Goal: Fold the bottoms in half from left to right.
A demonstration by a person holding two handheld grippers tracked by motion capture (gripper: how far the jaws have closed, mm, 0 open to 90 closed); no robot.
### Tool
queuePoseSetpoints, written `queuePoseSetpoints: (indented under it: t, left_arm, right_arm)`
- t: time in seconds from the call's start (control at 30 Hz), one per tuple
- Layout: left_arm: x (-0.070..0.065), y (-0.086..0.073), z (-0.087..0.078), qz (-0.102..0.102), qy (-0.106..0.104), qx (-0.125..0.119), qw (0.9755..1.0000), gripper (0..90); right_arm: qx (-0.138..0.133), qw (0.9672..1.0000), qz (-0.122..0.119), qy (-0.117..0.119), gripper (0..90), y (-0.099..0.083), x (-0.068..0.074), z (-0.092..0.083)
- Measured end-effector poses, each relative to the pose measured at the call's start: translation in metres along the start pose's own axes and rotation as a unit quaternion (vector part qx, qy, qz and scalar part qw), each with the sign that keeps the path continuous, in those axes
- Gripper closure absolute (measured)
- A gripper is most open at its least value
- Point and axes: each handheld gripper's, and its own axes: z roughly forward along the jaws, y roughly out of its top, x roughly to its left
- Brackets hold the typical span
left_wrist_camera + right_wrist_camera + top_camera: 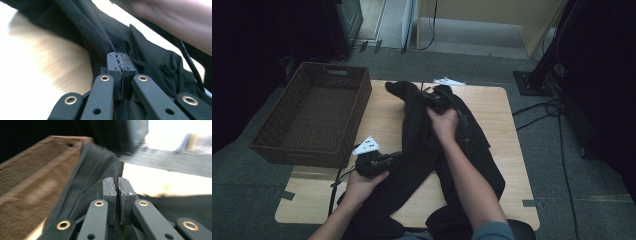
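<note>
Wicker basket [287,145] sits at the left, overhanging the tabletop [382,120] edge, nothing visible inside it; in the right gripper view its woven side [30,185] shows just beside the cloth. Next over, left gripper [384,161] at the near-left border of the black garment [422,150], jaws pressed together on a gathered ridge of the fabric; the left gripper view shows the cloth [100,40] running straight into the closed pads of the left gripper [121,58], pulled taut in a pleat. Garment lies down the middle of the tabletop, from the far edge to the near edge where it spills off toward the person, crumpled and doubled over itself. Right gripper [438,99] at the far end of the garment, jaws nearly together with a thin fold pinched between them; in the right gripper view the fabric [87,177] bunches at the tips of the right gripper [117,181]. Handling guess: light, thin, fully limp, will sag and drape between two grip points, no stiffness to push against. Weave looks smooth, so a shallow pinch may slip out; better bite a folded edge or seam with several layers. Hold at two well-separated edge points to keep it spread, else it collapses into a rope. Not fragile, though cables [537,117] on the floor at the right could snag trailing cloth.
</note>
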Motion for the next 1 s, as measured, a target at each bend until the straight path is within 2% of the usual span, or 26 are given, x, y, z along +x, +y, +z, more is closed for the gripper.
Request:
queuePoseSetpoints:
  t: [0.03,0.1,0.17,0.23,0.3,0.33,0.37,0.43,0.57,0.67,0.73,0.83,0.93,1.0]
  left_arm:
    - [-0.001,0.002,0.011,-0.004,-0.002,0.012,0.9999,89.3]
    - [-0.004,0.002,0.033,0.001,-0.006,0.035,0.9994,89.3]
    - [-0.007,0.001,0.053,0.003,-0.006,0.061,0.9981,89.1]
    - [-0.009,-0.001,0.070,0.002,-0.005,0.075,0.9972,88.8]
    - [-0.008,-0.005,0.084,-0.004,-0.006,0.086,0.9963,88.6]
    - [-0.008,-0.007,0.089,0.001,-0.002,0.094,0.9955,88.6]
    - [-0.009,-0.010,0.093,0.009,0.003,0.104,0.9946,88.5]
    - [-0.009,-0.015,0.098,0.024,0.011,0.118,0.9927,88.5]
    - [-0.005,-0.024,0.098,0.040,0.032,0.130,0.9901,88.5]
    - [-0.001,-0.025,0.095,0.057,0.042,0.131,0.9889,88.5]
    - [0.002,-0.025,0.089,0.073,0.056,0.137,0.9863,88.5]
    - [0.014,-0.026,0.077,0.071,0.072,0.136,0.9856,88.5]
    - [0.032,-0.028,0.058,0.058,0.092,0.135,0.9848,88.4]
    - [0.046,-0.029,0.043,0.051,0.109,0.137,0.9833,88.5]
  right_arm:
    - [0.003,0.9998,0.008,-0.016,86.0,-0.007,-0.014,-0.008]
    - [0.015,0.9985,0.013,-0.051,86.0,-0.023,-0.039,-0.019]
    - [0.034,0.9956,0.027,-0.083,85.9,-0.042,-0.063,-0.027]
    - [0.057,0.9925,0.028,-0.105,85.9,-0.055,-0.076,-0.028]
    - [0.091,0.9877,0.014,-0.126,85.6,-0.067,-0.084,-0.025]
    - [0.106,0.9855,0.007,-0.132,85.5,-0.071,-0.086,-0.022]
    - [0.117,0.9836,-0.001,-0.137,85.5,-0.075,-0.087,-0.020]
    - [0.124,0.9821,-0.013,-0.141,85.4,-0.081,-0.087,-0.016]
    - [0.134,0.9780,-0.047,-0.153,85.2,-0.086,-0.079,-0.007]
    - [0.137,0.9764,-0.055,-0.158,85.3,-0.086,-0.072,-0.001]
    - [0.135,0.9758,-0.057,-0.162,85.3,-0.086,-0.067,0.003]
    - [0.132,0.9760,-0.051,-0.166,85.2,-0.086,-0.060,0.010]
    - [0.128,0.9766,-0.040,-0.168,85.2,-0.086,-0.048,0.021]
    - [0.126,0.9772,-0.036,-0.167,85.1,-0.085,-0.038,0.031]
